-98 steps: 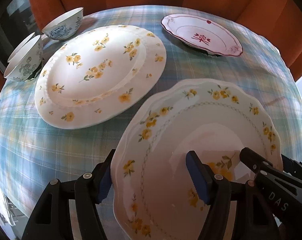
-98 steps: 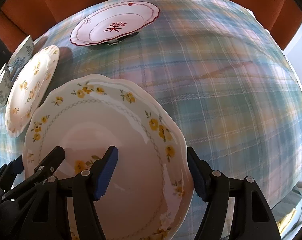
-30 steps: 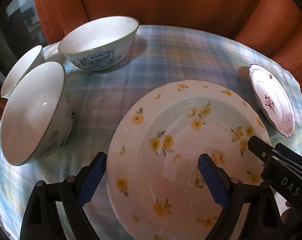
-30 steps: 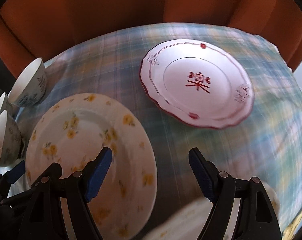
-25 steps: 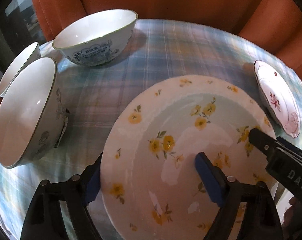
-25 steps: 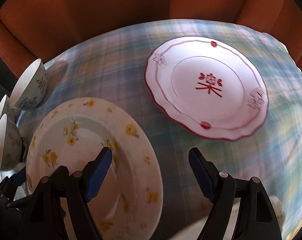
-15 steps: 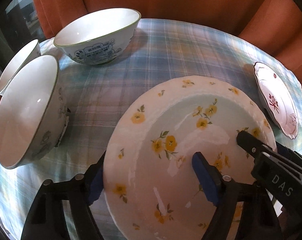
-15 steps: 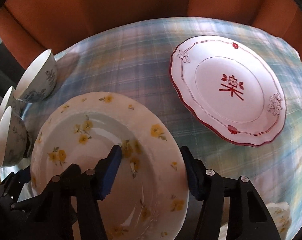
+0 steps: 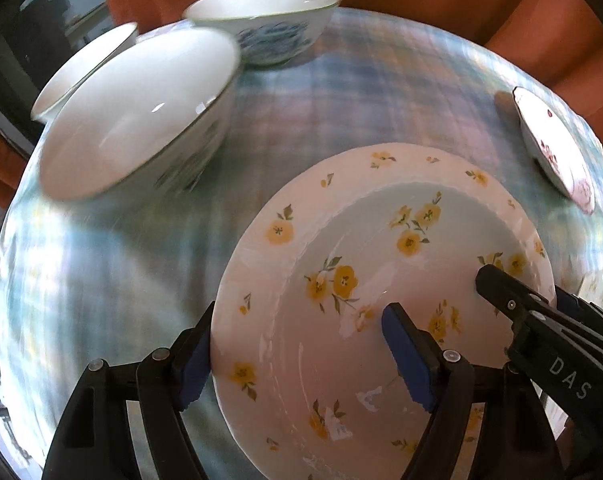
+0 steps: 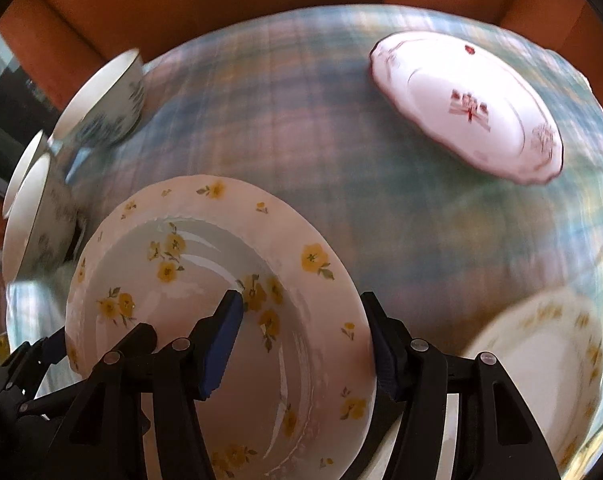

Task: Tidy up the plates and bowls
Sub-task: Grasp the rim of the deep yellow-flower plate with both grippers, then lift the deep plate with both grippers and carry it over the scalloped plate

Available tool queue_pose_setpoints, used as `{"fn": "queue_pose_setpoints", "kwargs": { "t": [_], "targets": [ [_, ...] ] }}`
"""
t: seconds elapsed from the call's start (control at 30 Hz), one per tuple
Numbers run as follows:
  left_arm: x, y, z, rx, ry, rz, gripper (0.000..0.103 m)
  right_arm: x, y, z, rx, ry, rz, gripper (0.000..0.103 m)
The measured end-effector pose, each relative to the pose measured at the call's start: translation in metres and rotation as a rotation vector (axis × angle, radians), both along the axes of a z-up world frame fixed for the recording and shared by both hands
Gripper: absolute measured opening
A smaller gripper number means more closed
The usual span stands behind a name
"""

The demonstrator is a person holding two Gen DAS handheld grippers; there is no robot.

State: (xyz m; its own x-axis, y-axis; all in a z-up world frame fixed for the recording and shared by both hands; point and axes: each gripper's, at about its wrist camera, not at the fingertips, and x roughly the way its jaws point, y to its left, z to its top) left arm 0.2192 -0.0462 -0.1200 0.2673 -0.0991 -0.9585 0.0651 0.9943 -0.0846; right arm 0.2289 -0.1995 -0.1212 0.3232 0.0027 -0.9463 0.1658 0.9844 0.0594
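A round white plate with yellow flowers (image 9: 381, 272) is held between both grippers, lifted and tilted above the plaid tablecloth. My left gripper (image 9: 301, 356) is shut on its left rim, one pad under the rim and one inside the well. My right gripper (image 10: 305, 340) is shut on its right rim (image 10: 329, 280). The right gripper's fingers (image 9: 513, 300) also show in the left wrist view. Three blue-patterned white bowls (image 9: 137, 108) stand at the left. A red-trimmed plate (image 10: 469, 108) lies at the back right. A scalloped yellow-flower plate (image 10: 541, 356) lies at the front right.
The round table carries a blue-green plaid cloth (image 10: 301, 120). Orange chair backs (image 10: 221, 0) ring its far side. A bare stretch of cloth lies between the bowls and the red-trimmed plate.
Both grippers let go of the scalloped plate, moved to the round flowered plate and closed on its rims. The plate now moves with them; the background is blurred.
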Motion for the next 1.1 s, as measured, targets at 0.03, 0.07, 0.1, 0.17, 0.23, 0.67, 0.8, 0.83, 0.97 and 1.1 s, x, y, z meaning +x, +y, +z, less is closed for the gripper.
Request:
{"fn": "queue_pose_setpoints", "kwargs": {
  "t": [0.03, 0.07, 0.1, 0.17, 0.23, 0.67, 0.8, 0.83, 0.97, 1.1],
  "targets": [
    [-0.005, 0.004, 0.0, 0.002, 0.002, 0.002, 0.081, -0.006, 0.007, -0.001, 0.004, 0.007, 0.003, 0.063],
    [-0.01, 0.007, 0.0, 0.004, 0.005, 0.002, 0.081, -0.01, 0.01, -0.001, 0.007, 0.011, 0.006, 0.063],
    [-0.016, 0.011, 0.0, 0.006, 0.008, 0.001, 0.081, -0.015, 0.014, -0.001, 0.011, 0.018, 0.01, 0.063],
    [-0.022, 0.014, -0.001, 0.01, 0.012, -0.004, 0.081, -0.026, 0.021, -0.001, 0.019, 0.032, 0.02, 0.063],
    [-0.029, 0.015, -0.001, 0.016, 0.015, -0.008, 0.081, -0.033, 0.025, -0.002, 0.025, 0.044, 0.032, 0.063],
    [-0.041, 0.011, -0.006, -0.015, 0.034, 0.0, 0.088, -0.045, 0.035, -0.004, -0.017, 0.016, 0.121, 0.07],
    [-0.039, 0.005, -0.007, -0.016, 0.046, 0.003, 0.087, -0.044, 0.037, -0.003, -0.032, 0.025, 0.113, 0.07],
    [-0.041, 0.008, -0.006, -0.017, 0.05, -0.004, 0.087, -0.045, 0.037, -0.003, -0.033, 0.032, 0.107, 0.07],
    [-0.044, 0.01, 0.001, -0.018, 0.042, -0.027, 0.086, -0.047, 0.038, 0.0, -0.039, 0.048, 0.085, 0.07],
    [-0.047, 0.008, 0.014, -0.033, 0.019, -0.058, 0.086, -0.057, 0.038, 0.013, -0.057, 0.037, 0.054, 0.07]
  ]
}}
